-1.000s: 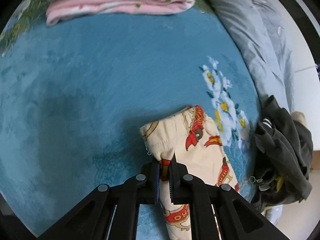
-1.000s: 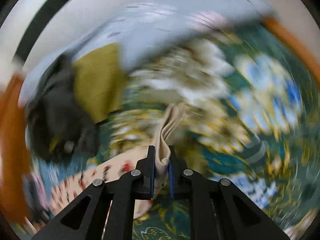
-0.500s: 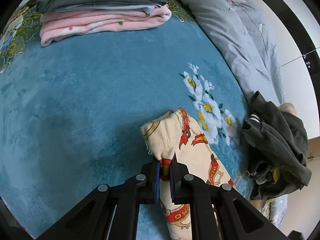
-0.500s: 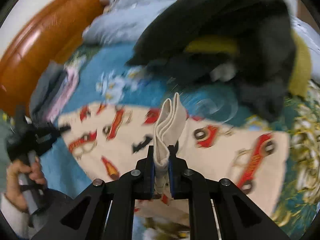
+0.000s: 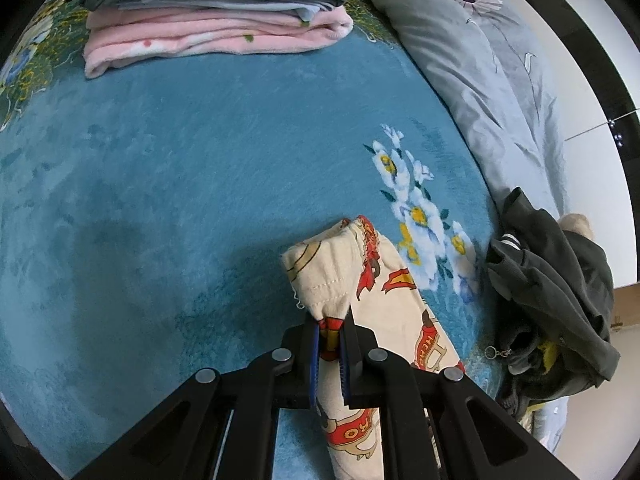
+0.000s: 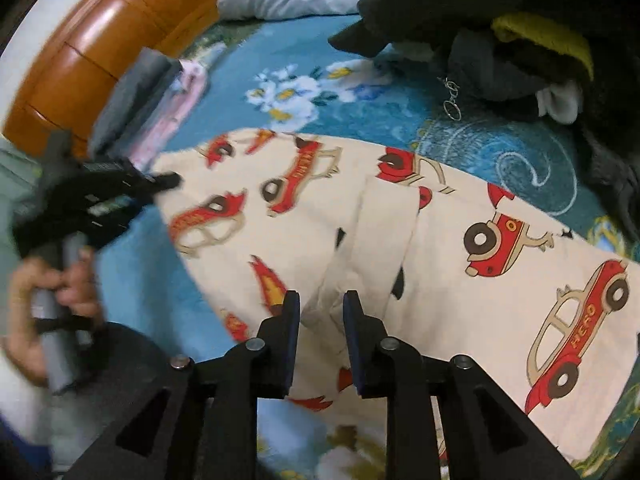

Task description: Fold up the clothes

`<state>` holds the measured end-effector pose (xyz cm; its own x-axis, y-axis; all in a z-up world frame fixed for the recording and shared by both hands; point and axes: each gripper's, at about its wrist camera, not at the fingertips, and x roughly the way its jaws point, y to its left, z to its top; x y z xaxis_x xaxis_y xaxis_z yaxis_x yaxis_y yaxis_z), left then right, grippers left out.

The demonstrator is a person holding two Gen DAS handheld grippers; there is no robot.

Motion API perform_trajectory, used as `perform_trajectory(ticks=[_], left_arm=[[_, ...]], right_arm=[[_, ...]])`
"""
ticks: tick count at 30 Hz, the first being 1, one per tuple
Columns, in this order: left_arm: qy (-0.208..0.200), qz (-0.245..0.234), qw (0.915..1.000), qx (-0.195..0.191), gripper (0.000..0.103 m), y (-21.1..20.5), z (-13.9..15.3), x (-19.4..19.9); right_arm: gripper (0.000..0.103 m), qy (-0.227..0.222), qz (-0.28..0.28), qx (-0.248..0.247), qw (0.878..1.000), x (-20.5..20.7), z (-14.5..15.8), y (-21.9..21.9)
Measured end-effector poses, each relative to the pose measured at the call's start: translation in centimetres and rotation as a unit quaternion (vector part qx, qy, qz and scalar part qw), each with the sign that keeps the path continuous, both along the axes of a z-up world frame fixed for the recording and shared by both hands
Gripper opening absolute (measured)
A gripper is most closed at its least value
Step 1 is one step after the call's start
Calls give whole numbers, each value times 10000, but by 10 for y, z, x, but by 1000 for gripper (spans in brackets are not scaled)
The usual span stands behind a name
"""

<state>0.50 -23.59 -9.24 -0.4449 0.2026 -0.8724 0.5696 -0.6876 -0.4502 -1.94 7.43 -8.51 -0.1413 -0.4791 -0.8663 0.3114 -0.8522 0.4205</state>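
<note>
Left wrist view: the left tool [image 5: 329, 334] pinches a corner of the cream car-print cloth [image 5: 372, 300], which lies on the blue bed cover [image 5: 180, 184]. A stack of folded clothes [image 5: 216, 12] sits well beyond.

Right wrist view: the right tool [image 6: 321, 312] stands parted, gripping nothing, above the cloth [image 6: 460, 240] spread flat. A hand [image 6: 48, 300] holds the left tool [image 6: 160, 182] at the cloth's far edge.
</note>
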Motion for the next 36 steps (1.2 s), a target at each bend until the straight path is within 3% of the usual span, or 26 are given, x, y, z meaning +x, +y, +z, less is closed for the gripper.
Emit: perform_trajectory(ticks=[1, 6, 10, 14, 16, 19, 20, 24, 26, 28, 36], left_arm=[[42, -3, 10000, -36, 8, 1, 1, 0], [467, -330, 9960, -680, 7, 20, 26, -2], [1208, -1231, 9802, -967, 7, 81, 59, 16], [1935, -2273, 9481, -1098, 7, 152, 92, 39], [2287, -2780, 9258, -1156, 7, 187, 108, 50], [2796, -3517, 8848, -1234, 7, 241, 133, 67], [2692, -3701, 8812, -1183, 7, 256, 125, 69], [1742, -4446, 8744, -860, 7, 309, 76, 72], [1372, -4693, 8661, -1042, 7, 328, 64, 72], [1194, -4780, 8650, -951, 7, 336, 59, 68], [479, -4395, 8959, 436, 18, 314, 31, 66]], right_arm=[[35, -35, -90, -77, 9999, -1, 3, 7], [35, -200, -941, -323, 9948, -6, 9, 62], [35, 66, -1657, -126, 9861, -8, 21, 110], [35, -14, -2325, -54, 9726, -14, 23, 149], [35, -208, -2528, -28, 9673, -14, 21, 168], [35, -178, -2637, 190, 9643, -7, 24, 189], [35, -150, -2668, 254, 9633, -4, 25, 196], [35, -213, -2876, 433, 9565, 12, 22, 229], [35, -317, -2967, 396, 9536, 17, 18, 238], [35, -414, -3010, 308, 9522, 21, 14, 244], [42, -232, -2250, 39, 9741, 21, 21, 212]])
